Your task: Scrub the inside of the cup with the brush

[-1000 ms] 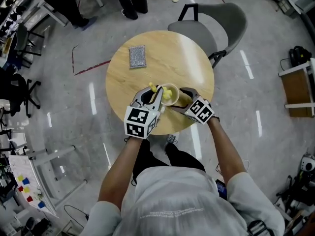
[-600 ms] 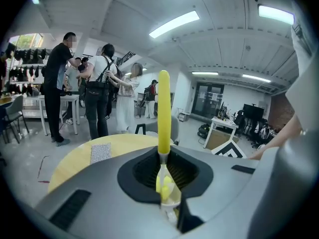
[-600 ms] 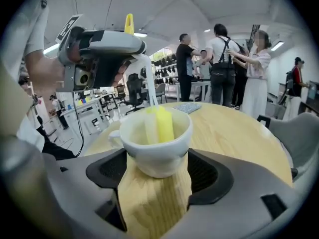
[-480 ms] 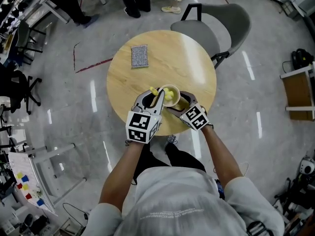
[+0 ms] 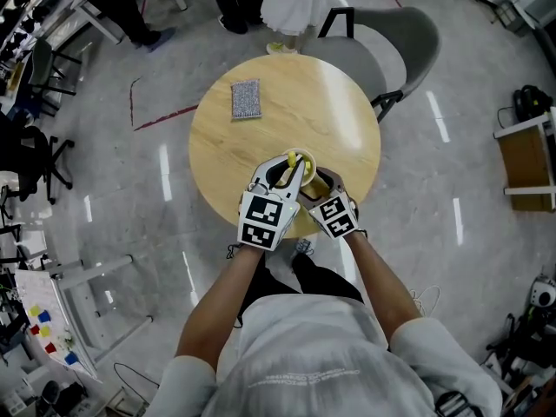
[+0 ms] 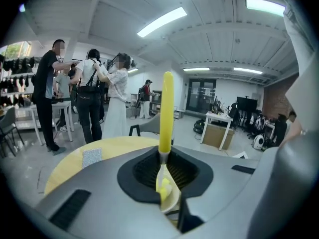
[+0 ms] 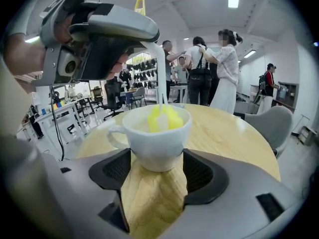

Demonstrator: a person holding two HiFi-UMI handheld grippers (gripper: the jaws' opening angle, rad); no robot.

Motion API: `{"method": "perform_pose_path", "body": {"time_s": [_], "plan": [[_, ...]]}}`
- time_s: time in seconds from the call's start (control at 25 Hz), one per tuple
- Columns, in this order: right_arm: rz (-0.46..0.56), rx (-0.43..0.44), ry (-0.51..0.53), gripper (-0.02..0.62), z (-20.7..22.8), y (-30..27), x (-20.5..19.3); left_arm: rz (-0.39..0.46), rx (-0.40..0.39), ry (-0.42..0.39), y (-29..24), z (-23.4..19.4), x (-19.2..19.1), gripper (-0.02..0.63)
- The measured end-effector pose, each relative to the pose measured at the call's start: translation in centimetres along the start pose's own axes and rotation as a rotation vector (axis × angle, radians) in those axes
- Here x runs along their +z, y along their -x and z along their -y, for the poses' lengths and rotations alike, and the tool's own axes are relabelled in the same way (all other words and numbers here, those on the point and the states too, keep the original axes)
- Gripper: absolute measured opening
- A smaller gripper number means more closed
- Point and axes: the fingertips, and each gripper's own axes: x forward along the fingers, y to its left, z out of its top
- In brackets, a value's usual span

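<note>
**Left gripper.** The left gripper (image 6: pixel 164 169) has its fingers (image 6: pixel 144 171) closed on the brush (image 6: pixel 166 111). The yellow handle stands upright between them and rises above the fingers. Below them a thin white stem runs down to the yellow brush head (image 7: pixel 162 117).

**Right gripper.** The right gripper (image 7: pixel 156 172) has the cup (image 7: pixel 157 136) between its fingers (image 7: pixel 202 176). The fingers are closing, and the dark pads lie against the cup's two sides. The opening is wide, matching the width of the cup.

**Cup.** The cup is white with a rounded body. In the right gripper view its small handle points to the left. The brush head sits inside the cup, level with the rim. Whether the cup's base rests on the table or is raised off it cannot be determined.

**Position.** In the head view both grippers are side by side at the near edge of the round wooden table (image 5: pixel 300 85), left gripper directly left of the right one. The cup is between their tips, largely hidden by them.

**Surroundings.**
- A grey scrub pad (image 5: pixel 246 99) lies flat on the far left part of the table, well apart from the cup.
- A grey chair (image 5: pixel 387 33) stands at the far side of the table.
- Several people (image 7: pixel 227 68) stand beyond the table.
</note>
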Motion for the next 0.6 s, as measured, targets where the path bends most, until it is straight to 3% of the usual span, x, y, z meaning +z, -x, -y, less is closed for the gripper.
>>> {"method": "perform_pose_path", "body": {"time_s": [0.36,0.6], "plan": [[0.005,-0.041,-0.037,0.341,-0.9,0.6,-0.3,0.063,-0.027,0.299,1.5,-1.6,0.4,0.057],[0.009,-0.037,-0.035,0.336,-0.6,0.6,-1.2,0.135,-0.042,0.342,3.4,-3.4,2.2,0.055]]}}
